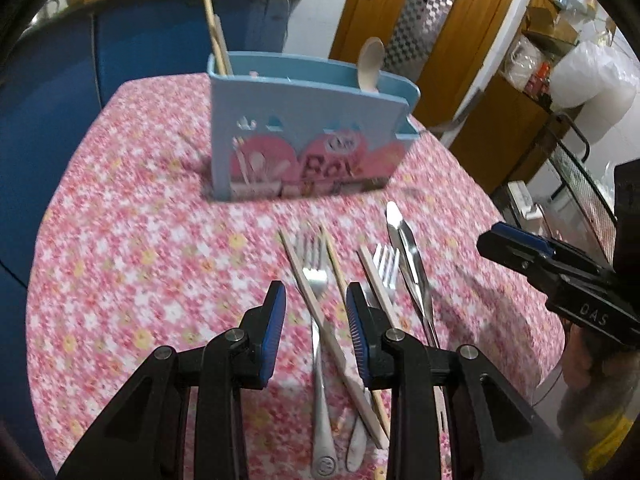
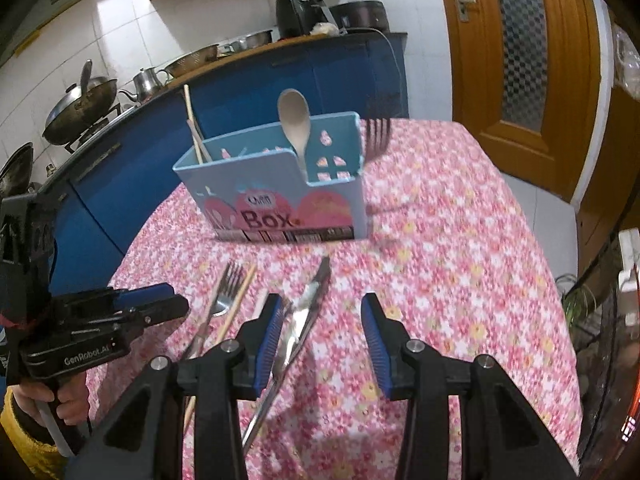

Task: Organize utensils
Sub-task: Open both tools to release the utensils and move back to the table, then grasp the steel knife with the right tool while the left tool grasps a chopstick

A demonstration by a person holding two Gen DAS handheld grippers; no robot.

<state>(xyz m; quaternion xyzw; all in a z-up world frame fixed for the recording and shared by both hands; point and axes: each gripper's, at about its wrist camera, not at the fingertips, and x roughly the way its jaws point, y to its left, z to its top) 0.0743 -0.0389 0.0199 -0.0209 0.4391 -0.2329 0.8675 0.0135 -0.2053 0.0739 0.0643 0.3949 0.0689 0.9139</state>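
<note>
Two forks (image 1: 316,268) under left tongs (image 1: 316,304).

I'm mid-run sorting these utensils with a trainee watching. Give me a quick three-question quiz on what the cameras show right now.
1. True or false: the left claw is shut on a fork.
2. Which already stands in the blue box?
A. metal tongs
B. a pale spoon
C. a knife
3. Fill in: the metal tongs lie on the ______ tablecloth.

Key:
1. False. Its pads stand apart above the fork and chopsticks, pressing on nothing.
2. B. The pale spoon stands in the box, bowl up.
3. Floral (pink) tablecloth.
</note>
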